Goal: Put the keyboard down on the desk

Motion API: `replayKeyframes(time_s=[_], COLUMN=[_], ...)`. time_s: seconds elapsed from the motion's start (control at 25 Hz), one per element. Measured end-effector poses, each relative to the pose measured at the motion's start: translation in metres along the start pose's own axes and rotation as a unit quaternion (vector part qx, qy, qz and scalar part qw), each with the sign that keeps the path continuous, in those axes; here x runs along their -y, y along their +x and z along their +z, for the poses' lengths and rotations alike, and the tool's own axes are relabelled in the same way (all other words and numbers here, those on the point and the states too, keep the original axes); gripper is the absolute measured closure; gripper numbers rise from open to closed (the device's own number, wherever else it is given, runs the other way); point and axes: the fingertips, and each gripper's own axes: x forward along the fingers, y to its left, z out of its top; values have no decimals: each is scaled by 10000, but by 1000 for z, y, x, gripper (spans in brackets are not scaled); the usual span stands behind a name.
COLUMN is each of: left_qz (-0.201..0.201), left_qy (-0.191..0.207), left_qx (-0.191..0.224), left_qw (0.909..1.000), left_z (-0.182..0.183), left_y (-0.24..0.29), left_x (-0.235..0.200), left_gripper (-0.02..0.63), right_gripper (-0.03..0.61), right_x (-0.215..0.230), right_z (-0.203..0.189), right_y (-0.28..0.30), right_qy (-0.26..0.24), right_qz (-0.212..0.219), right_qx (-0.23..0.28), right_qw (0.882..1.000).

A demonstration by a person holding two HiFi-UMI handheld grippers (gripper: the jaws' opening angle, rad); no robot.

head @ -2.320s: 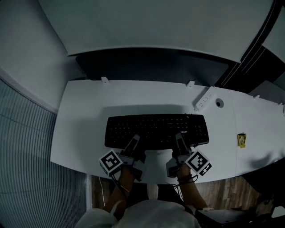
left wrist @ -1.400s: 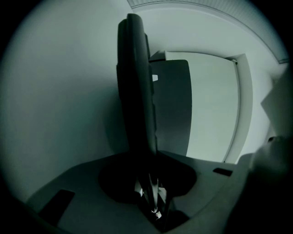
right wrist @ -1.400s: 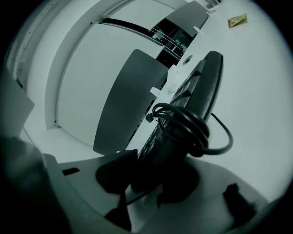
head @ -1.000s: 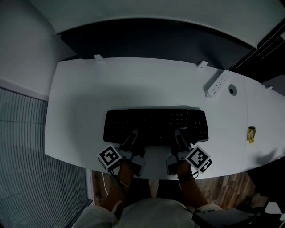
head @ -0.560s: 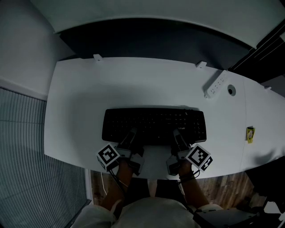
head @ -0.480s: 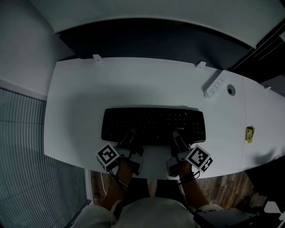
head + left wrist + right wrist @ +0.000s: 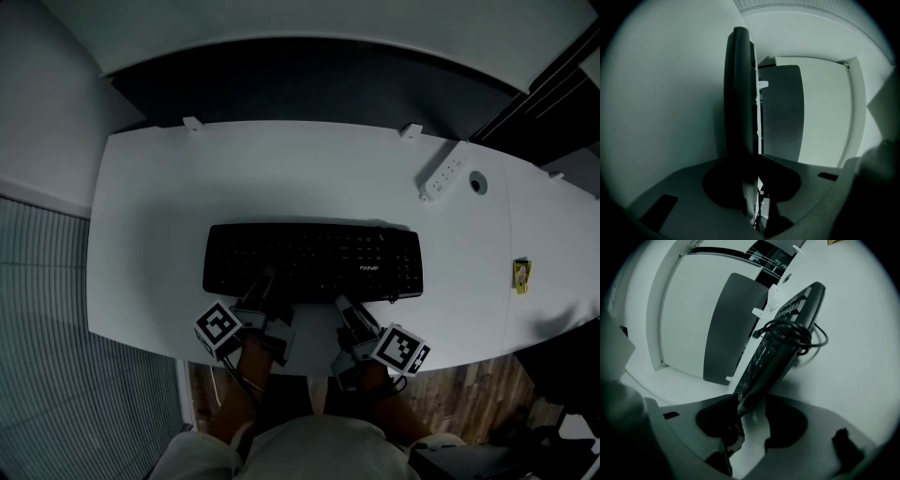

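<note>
Behind the keyboard (image 7: 312,262) we find a broad bare stretch of desk (image 7: 272,173), and open room left of it too. Behind and right of it a power strip (image 7: 442,176) lies in the way; farther right sits a small yellow object (image 7: 521,273). A coiled cable (image 7: 790,333) bunches against the keyboard.

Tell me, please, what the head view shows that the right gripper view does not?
Only the head view shows the left gripper on the keyboard's front edge and the wood floor. Only the right gripper view shows the coiled cable plainly, and the right gripper's jaws from behind: they have just been opening, with the keyboard's edge at their mouth, unpinched. Both show the black keyboard lying on the white desk.
</note>
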Motion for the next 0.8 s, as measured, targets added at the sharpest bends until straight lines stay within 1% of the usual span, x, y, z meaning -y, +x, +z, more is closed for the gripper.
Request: replayKeyframes(time_s=[0.16, 0.24, 0.32, 0.56, 0.8], left_qz=[-15, -5, 18, 15, -17], left_qy=[3, -21, -39, -123, 317], left_qx=[-7, -16, -18, -44, -240], left_qw=[10000, 10000, 10000, 9999, 9992], left_z=[0, -1, 0, 2, 1], left_y=[1, 1, 1, 1, 2], left_x=[0, 0, 0, -5, 1], left_gripper=[518, 518, 518, 518, 515], right_gripper=[399, 442, 448, 465, 471], right_x=[-9, -10, -11, -12, -14], right_z=[-13, -16, -17, -17, -16], right_y=[10, 14, 15, 14, 14], right_qy=[50, 141, 263, 397, 492], right_qz=[202, 233, 279, 342, 292], right_qx=[-133, -147, -128, -67, 42], right_qw=[9997, 9995, 9992, 9986, 9984])
